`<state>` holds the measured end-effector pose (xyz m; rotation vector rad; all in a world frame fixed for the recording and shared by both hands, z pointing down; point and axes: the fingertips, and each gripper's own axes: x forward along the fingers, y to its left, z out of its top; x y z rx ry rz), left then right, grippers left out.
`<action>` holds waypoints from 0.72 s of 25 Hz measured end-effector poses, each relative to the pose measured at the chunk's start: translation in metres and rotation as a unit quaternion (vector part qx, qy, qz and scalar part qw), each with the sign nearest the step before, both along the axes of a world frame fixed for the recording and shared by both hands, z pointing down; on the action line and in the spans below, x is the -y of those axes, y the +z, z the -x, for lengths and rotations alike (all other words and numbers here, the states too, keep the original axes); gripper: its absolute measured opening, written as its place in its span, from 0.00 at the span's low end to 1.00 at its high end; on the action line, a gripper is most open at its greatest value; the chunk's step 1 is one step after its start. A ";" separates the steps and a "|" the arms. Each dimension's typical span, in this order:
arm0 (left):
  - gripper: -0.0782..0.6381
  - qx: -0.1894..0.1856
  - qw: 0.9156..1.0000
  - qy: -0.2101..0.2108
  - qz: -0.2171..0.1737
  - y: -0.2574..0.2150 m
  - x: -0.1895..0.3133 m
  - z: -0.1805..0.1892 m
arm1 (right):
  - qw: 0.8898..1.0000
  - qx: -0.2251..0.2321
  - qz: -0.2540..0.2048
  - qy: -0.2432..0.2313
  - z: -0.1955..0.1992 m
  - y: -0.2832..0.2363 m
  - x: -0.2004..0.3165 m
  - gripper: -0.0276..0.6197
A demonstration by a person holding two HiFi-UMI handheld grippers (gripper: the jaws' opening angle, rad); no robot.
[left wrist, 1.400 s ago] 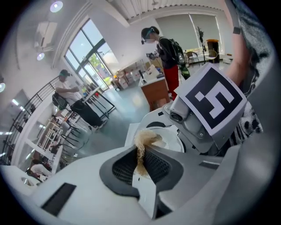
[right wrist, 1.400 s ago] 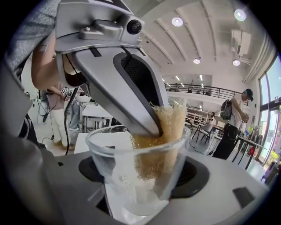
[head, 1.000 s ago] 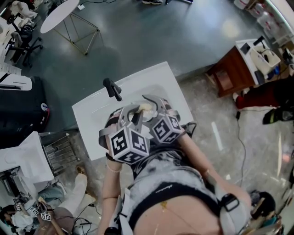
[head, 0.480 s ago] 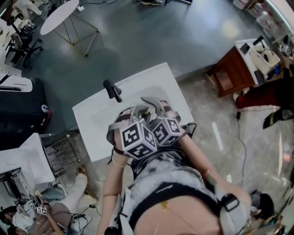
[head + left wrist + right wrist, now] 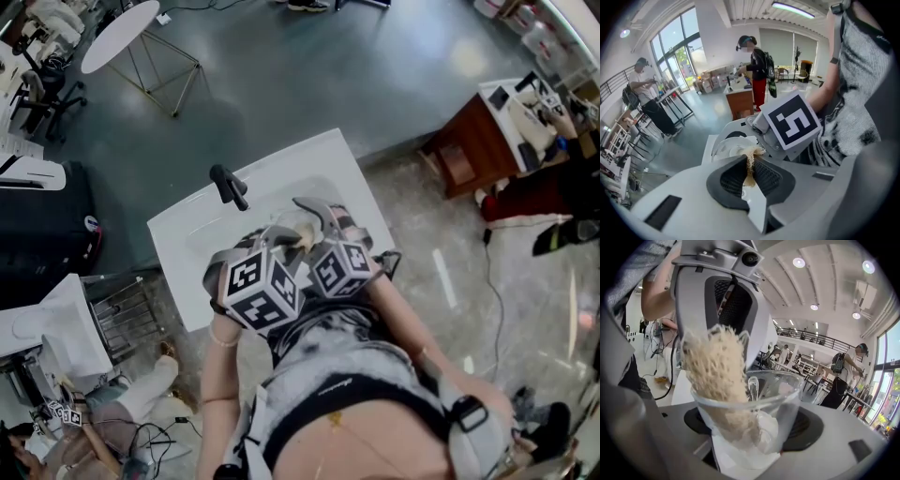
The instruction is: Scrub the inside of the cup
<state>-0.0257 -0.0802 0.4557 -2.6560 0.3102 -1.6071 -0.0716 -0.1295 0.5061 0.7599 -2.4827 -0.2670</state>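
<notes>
1. Cup (image 5: 787,394): clear and thin-walled, with an open mouth. It sits low in the centre of the right gripper view. In the head view it is mostly hidden just above the marker cubes (image 5: 255,291), at mid-frame over the sink.
   - Handling, as judged: stiff, light and smooth, so likely slippery if wet, and breakable if it is glass.
   - Best held across the lower wall from both sides, which leaves the rim free. It is held that way now.
2. Cup contents: the lower end of the scrubber reaches down inside, against the wall at the left of the frame. The bottom looks white. I cannot tell whether that is foam or the sink seen through the wall.
3. Scrubber (image 5: 717,371): a pale, fibrous, net-like pad standing up out of the cup mouth. Judged soft, springy and very light. It should be pinched at its upper end.
4. Right tongs (image 5: 752,427): spread wide and clamped on the cup, with one dark pad on each side of its lower wall.
5. Left tongs (image 5: 749,161): nearly closed and pinching the top of the scrubber between the ribbed pads. They point steeply down into the cup.
6. Sink (image 5: 178,244): a white basin at centre-left of the head view, under both tongs. What it holds is hidden.
7. Tap (image 5: 230,183): dark, on the sink's upper edge.
</notes>
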 end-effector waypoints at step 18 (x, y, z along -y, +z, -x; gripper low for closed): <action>0.17 0.050 0.998 -0.014 -0.021 0.021 0.014 0.000 | 1.000 -0.010 -0.005 -0.016 0.009 -0.007 -0.009 0.66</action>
